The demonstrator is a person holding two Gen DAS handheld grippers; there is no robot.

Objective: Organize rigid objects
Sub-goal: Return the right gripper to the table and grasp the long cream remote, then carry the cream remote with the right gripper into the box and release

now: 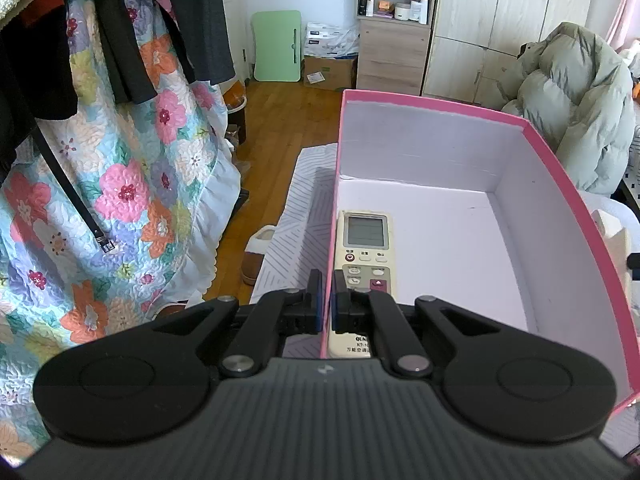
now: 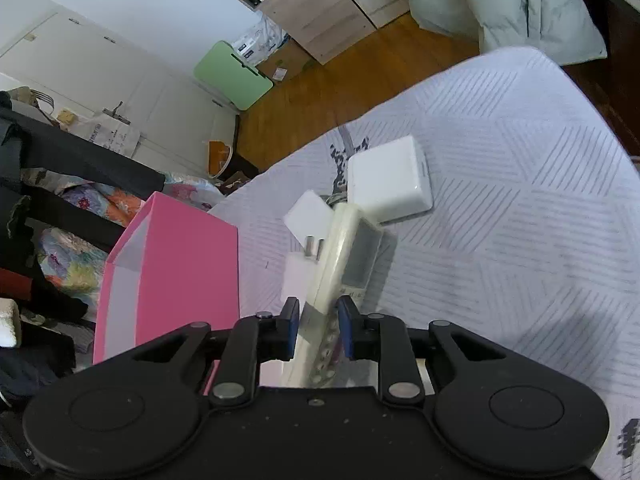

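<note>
A pink box [image 1: 560, 184] with a white inside stands on the patterned white bedspread [image 1: 292, 216]. One cream remote control [image 1: 362, 248] lies flat in it along the left wall. My left gripper [image 1: 327, 296] is shut on that left wall, one finger inside and one outside. In the right wrist view my right gripper [image 2: 319, 320] is shut on a second cream remote control [image 2: 344, 256], turned on its edge above the bedspread [image 2: 520, 240]. Beyond it lie a white square charger [image 2: 388, 180] and two small white plug adapters [image 2: 298, 276]. The pink box [image 2: 184, 276] stands to the left.
A floral quilt [image 1: 132, 184] and dark hanging clothes [image 1: 120, 40] fill the left. A pale puffer jacket [image 1: 576, 92] sits behind the box on the right. A slipper [image 1: 256, 256] lies on the wooden floor [image 1: 288, 120]; a green folding table [image 1: 278, 46] leans on the wall.
</note>
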